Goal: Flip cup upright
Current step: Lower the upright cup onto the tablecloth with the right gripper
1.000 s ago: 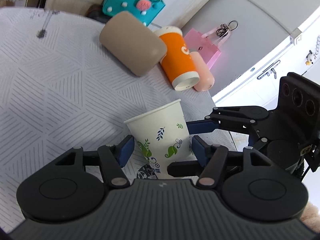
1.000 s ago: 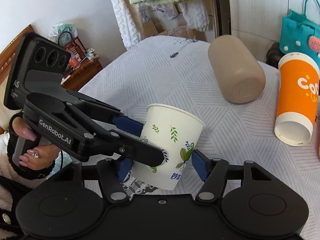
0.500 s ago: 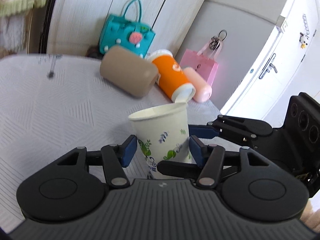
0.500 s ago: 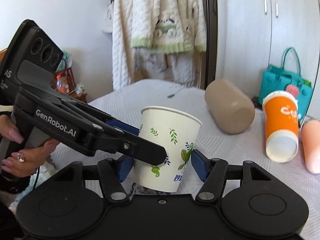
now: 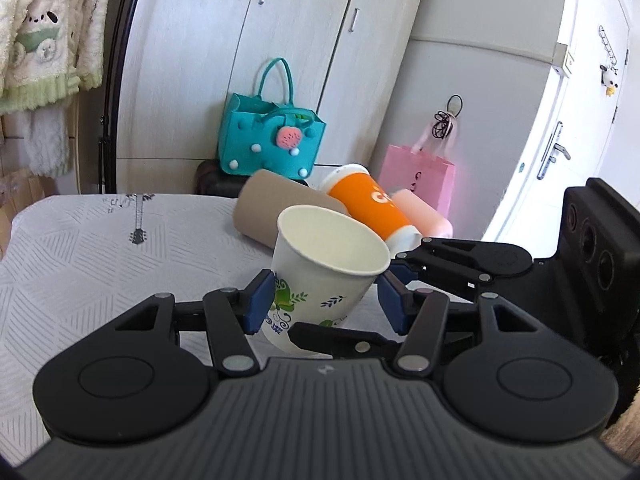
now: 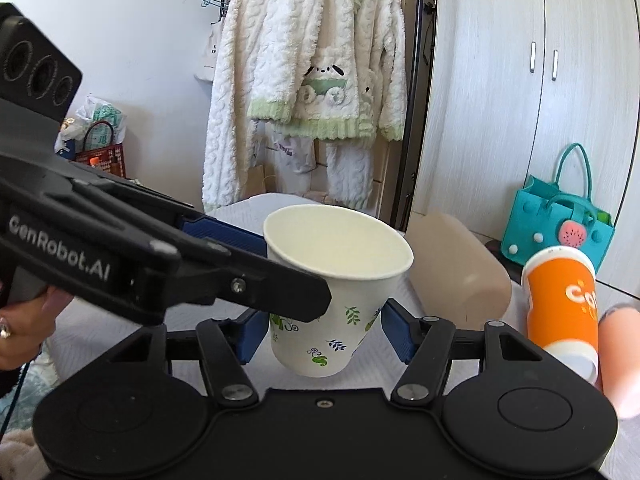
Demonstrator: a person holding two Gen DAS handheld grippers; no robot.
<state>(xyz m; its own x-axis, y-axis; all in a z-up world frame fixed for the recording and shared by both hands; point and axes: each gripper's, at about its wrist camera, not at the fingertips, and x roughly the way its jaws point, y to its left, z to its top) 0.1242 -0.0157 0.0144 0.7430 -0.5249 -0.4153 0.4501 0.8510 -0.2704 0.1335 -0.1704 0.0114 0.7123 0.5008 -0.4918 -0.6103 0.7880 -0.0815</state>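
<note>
A white paper cup with leaf prints (image 5: 324, 276) (image 6: 336, 288) is held mouth up, tilted, above the white patterned table (image 5: 80, 264). My left gripper (image 5: 326, 304) and my right gripper (image 6: 320, 330) both have their blue pads against its sides, crossing each other. The left gripper's fingers (image 6: 224, 272) reach in from the left in the right wrist view. The right gripper's fingers (image 5: 456, 264) reach in from the right in the left wrist view.
A tan cup (image 5: 280, 212) (image 6: 456, 268), an orange cup (image 5: 368, 204) (image 6: 564, 312) and a pink cup (image 5: 424, 216) lie on their sides at the table's far end. A teal bag (image 5: 272, 140) and a pink bag (image 5: 416, 180) stand behind them.
Both grippers have tilted up and lifted the cup. Its open mouth now faces the cameras more, and the views have swung up to show the wardrobe and hanging clothes.
</note>
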